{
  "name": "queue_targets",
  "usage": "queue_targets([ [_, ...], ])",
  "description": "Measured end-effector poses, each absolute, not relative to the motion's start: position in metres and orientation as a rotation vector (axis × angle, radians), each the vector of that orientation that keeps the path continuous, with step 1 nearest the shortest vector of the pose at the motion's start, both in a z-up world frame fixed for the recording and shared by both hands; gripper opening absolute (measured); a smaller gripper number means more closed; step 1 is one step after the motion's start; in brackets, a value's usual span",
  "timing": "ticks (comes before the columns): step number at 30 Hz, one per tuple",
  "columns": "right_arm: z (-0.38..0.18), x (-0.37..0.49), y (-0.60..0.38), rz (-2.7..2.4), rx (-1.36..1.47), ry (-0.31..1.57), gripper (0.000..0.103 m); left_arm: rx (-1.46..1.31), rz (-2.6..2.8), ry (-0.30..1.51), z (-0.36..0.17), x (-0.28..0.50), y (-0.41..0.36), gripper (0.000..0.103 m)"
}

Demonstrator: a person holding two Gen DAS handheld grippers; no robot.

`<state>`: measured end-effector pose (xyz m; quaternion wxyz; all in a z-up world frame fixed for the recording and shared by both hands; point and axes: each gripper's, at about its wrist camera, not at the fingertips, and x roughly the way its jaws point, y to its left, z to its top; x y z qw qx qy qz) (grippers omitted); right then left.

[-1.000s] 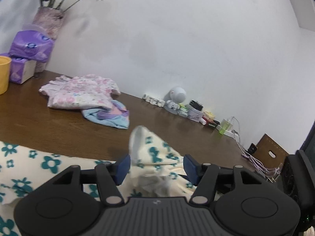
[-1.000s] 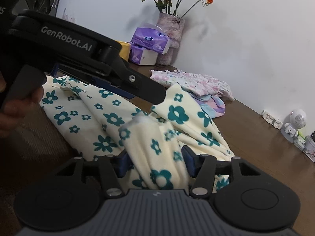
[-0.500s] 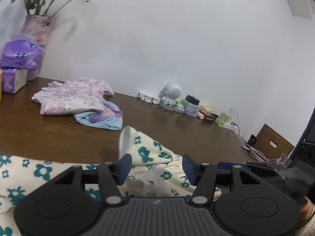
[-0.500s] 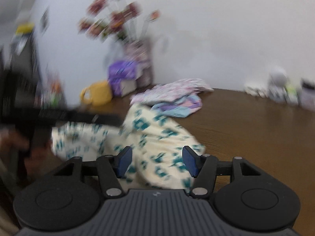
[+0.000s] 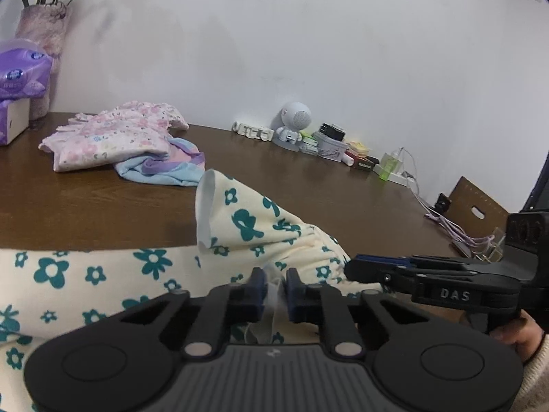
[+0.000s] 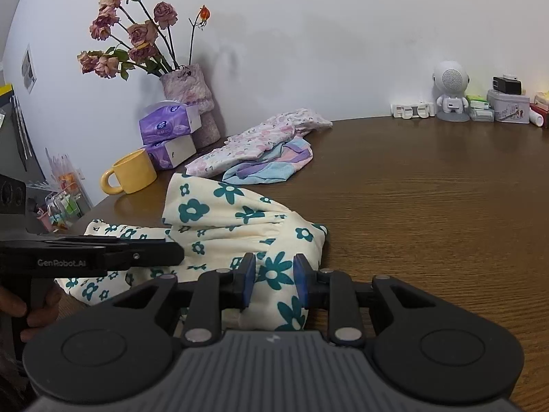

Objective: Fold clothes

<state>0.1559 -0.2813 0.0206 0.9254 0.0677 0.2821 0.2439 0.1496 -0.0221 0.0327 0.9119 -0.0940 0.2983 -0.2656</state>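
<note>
Here, nearest first:
Left gripper (image 5: 273, 292): fingers pinched on a thin edge of the cream flowered garment (image 5: 103, 274).
Right gripper (image 6: 273, 276): fingers clamped on a thick bunch of it.
Garment: lies rumpled on the wooden table (image 6: 429, 206)'s near edge; one corner stands up.
Behind it: pink floral clothes (image 6: 260, 140) over a blue piece (image 6: 271, 168); loosely heaped.
Progress: by my judgement unfinished; flattening and folds remain.
</note>
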Motion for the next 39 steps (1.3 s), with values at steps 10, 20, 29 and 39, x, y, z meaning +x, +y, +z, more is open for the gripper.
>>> queue_targets([
  [10, 0.025, 0.147, -0.274, 0.470, 0.074, 0.541, 0.026, -0.130, -0.511, 0.575, 0.042, 0.133, -0.015, 0.036],
  [20, 0.046, 0.115, -0.286, 0.538, -0.082, 0.548, 0.029, 0.352, -0.714, 0.534, 0.063, 0.121, -0.053, 0.064],
  [29, 0.035, 0.111, -0.282, 0.546, -0.196, 0.570, 0.038, 0.576, -0.719, 0.545, 0.041, 0.124, -0.074, 0.030],
  [39, 0.026, 0.119, -0.269, 0.532, -0.218, 0.552, 0.009, 0.566, -0.664, 0.494, 0.030, 0.115, -0.069, 0.012],
])
